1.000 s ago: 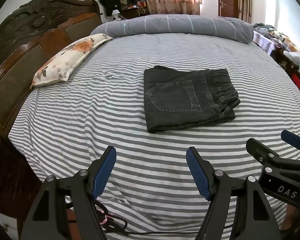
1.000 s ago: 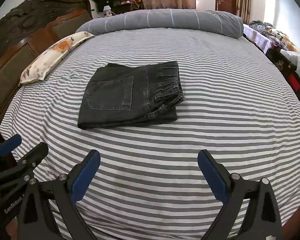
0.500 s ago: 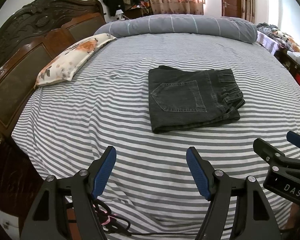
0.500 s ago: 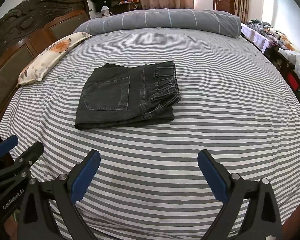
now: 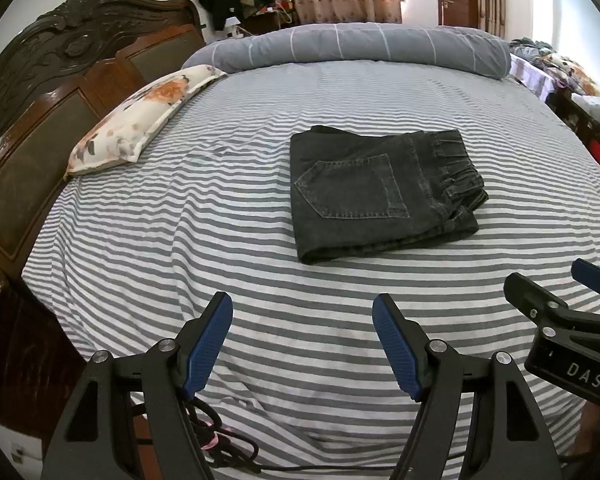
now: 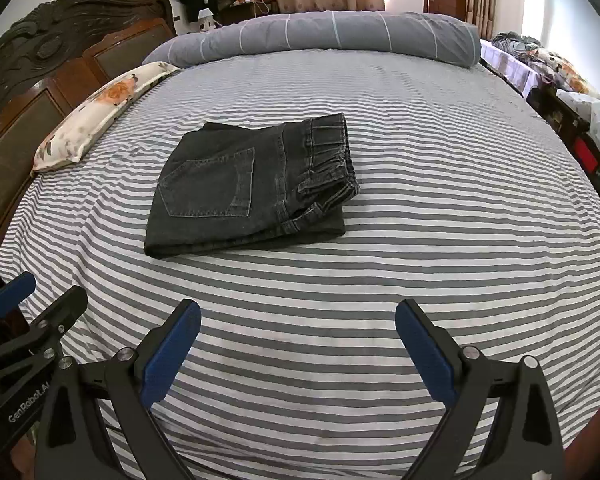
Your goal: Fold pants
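Dark grey denim pants (image 5: 380, 192) (image 6: 252, 188) lie folded into a compact rectangle on the striped bed (image 5: 228, 216) (image 6: 460, 200), back pocket up, elastic waistband at the right. My left gripper (image 5: 302, 340) is open over the near edge of the bed, well short of the pants, nothing between its blue pads (image 5: 208, 348). My right gripper (image 6: 298, 348) is open too, also empty and held back from the pants. Each gripper shows at the side of the other's view.
A floral pillow (image 5: 140, 120) lies along the dark wooden headboard (image 5: 40, 112) on the left. A rolled grey quilt (image 5: 360, 46) crosses the far end of the bed. Cluttered furniture (image 6: 572, 92) stands to the right. Cables (image 5: 220, 440) hang below my left gripper.
Both views have drifted slightly, so the pants sit a little lower and further right in the left view. The pants and both grippers' jaws are unchanged.
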Demonstrator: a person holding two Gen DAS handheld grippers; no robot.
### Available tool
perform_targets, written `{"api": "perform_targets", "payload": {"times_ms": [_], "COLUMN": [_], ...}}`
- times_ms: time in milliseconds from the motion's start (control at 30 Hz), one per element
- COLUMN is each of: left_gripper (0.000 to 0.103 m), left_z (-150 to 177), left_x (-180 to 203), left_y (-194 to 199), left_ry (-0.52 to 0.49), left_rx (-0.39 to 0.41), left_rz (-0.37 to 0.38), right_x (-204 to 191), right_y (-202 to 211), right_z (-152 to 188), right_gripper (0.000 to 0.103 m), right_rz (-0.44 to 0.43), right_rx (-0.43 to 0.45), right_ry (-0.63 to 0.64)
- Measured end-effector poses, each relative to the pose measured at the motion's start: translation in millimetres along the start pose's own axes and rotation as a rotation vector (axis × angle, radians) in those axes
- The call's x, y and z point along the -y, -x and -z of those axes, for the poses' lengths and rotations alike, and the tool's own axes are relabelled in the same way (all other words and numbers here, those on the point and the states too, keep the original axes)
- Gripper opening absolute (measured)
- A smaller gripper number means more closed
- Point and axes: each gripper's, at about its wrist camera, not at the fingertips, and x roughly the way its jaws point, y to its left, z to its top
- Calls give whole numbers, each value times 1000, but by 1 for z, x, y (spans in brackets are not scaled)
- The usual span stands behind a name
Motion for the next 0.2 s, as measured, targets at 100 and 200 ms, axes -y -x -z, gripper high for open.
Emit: {"api": "perform_targets", "payload": {"times_ms": [100,200], "left_gripper": [73,73], "left_z": [0,-1], "left_x": [0,1], "left_y": [0,-2], "left_ry": [-5,-9], "left_rx": [2,0], "left_rz": [12,8], "right_x": [1,2], "right_y": [-1,-2], "right_z": [1,1], "right_gripper": [96,96], "right_rz": [-4,-6], "right_rx": [-5,-8], "right_ry": [-8,-12]}}
